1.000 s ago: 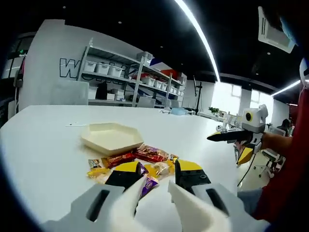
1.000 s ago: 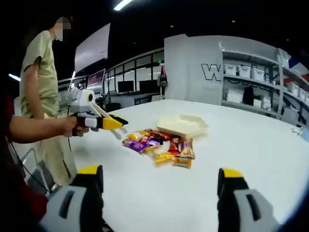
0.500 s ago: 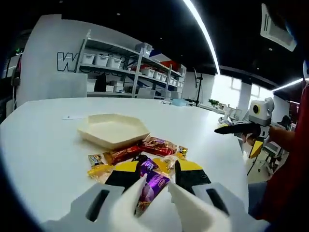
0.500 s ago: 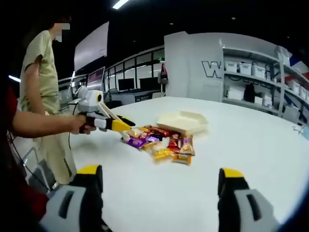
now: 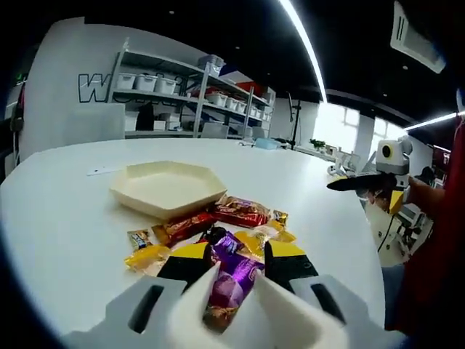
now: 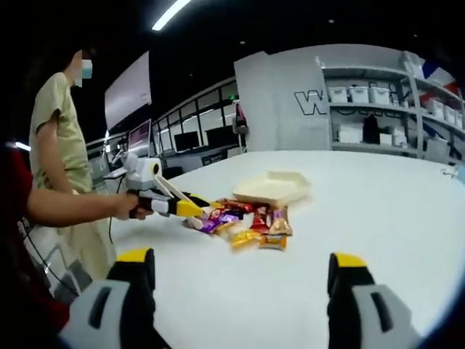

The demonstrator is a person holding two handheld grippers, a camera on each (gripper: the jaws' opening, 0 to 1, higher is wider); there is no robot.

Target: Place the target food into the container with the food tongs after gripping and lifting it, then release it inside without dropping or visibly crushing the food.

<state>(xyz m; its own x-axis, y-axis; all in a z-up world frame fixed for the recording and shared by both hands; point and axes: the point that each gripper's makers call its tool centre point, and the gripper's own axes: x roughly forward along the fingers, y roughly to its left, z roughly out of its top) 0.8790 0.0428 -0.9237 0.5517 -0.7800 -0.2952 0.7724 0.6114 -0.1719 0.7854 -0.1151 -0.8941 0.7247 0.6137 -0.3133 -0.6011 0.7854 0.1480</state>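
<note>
White worktop (image 5: 65,240), wide and round-edged, carries everything. Shelving (image 5: 182,98) with storage boxes stands against the far wall. A person in a beige shirt (image 6: 62,138) stands at the left of the right gripper view.

Cream hexagonal tray (image 5: 167,189) sits on the worktop, just beyond the pile of wrapped snacks (image 5: 218,225); nothing visible inside it. In the right gripper view the same tray (image 6: 270,189) lies just behind the pile (image 6: 247,222).

Left gripper (image 5: 231,280): fingers (image 5: 195,309) close together with a purple wrapped snack (image 5: 231,273) between them. The packet sits at the near edge of the pile; whether it is clear of the worktop cannot be told. In the right gripper view this gripper (image 6: 195,212) reaches in from the left, tips at the left edge of the pile.

Right gripper (image 6: 240,280): fingers (image 6: 131,291) wide apart, nothing between them, near side of the worktop, well apart from the pile. In the left gripper view it (image 5: 338,185) shows at far right, held above the worktop edge.

Red, yellow and orange packets lie touching one another beside the purple one.
</note>
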